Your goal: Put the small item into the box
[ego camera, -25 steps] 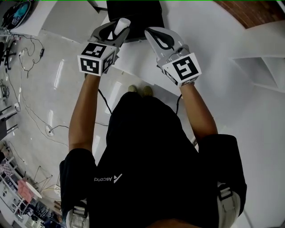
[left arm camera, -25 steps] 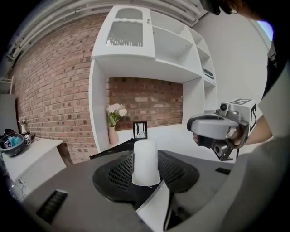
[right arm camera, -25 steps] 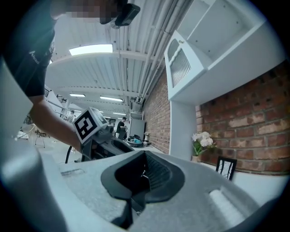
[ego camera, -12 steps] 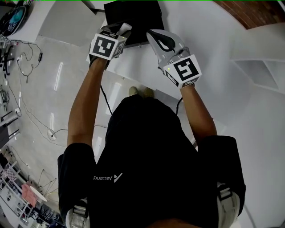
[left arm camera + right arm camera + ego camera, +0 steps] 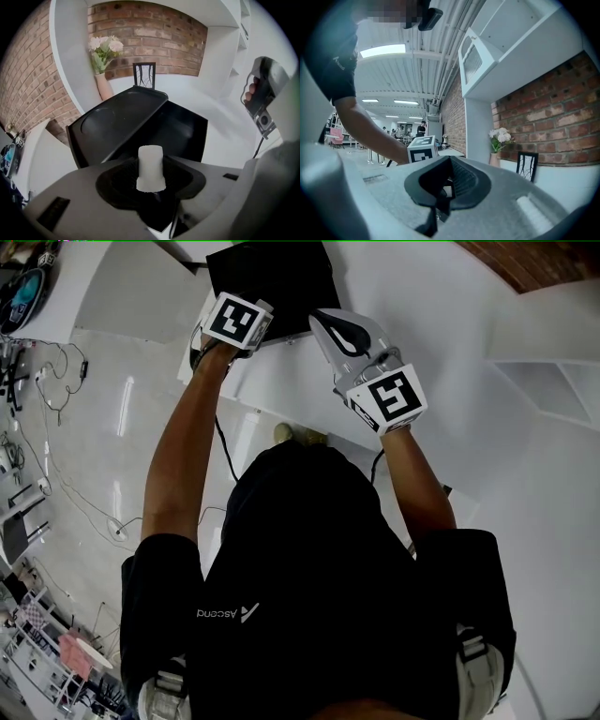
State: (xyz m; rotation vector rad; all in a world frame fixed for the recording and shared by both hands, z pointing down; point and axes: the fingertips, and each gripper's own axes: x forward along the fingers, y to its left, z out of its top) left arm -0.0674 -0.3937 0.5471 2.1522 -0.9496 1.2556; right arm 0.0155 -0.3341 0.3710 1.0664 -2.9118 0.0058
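Note:
A small white plug-shaped item (image 5: 150, 168) stands upright between the black pads of my left gripper (image 5: 151, 187), which is shut on it. Just beyond it sits the black box (image 5: 180, 126), its lid (image 5: 117, 117) propped open to the left. In the head view the left gripper (image 5: 234, 320) hangs at the box's (image 5: 267, 277) near left edge. My right gripper (image 5: 345, 332) sits to the right of the box with its jaws together and nothing held; its pads (image 5: 461, 180) point at the brick wall.
The box rests on a white table (image 5: 450, 352) set against a brick wall. A vase of white flowers (image 5: 104, 56) and a small black frame (image 5: 144, 76) stand behind the box. White shelving (image 5: 553, 381) is at the right, and cables (image 5: 56, 381) lie on the floor at the left.
My left gripper has moved forward with the white item, from short of the box to its near left edge. The right gripper has barely shifted.

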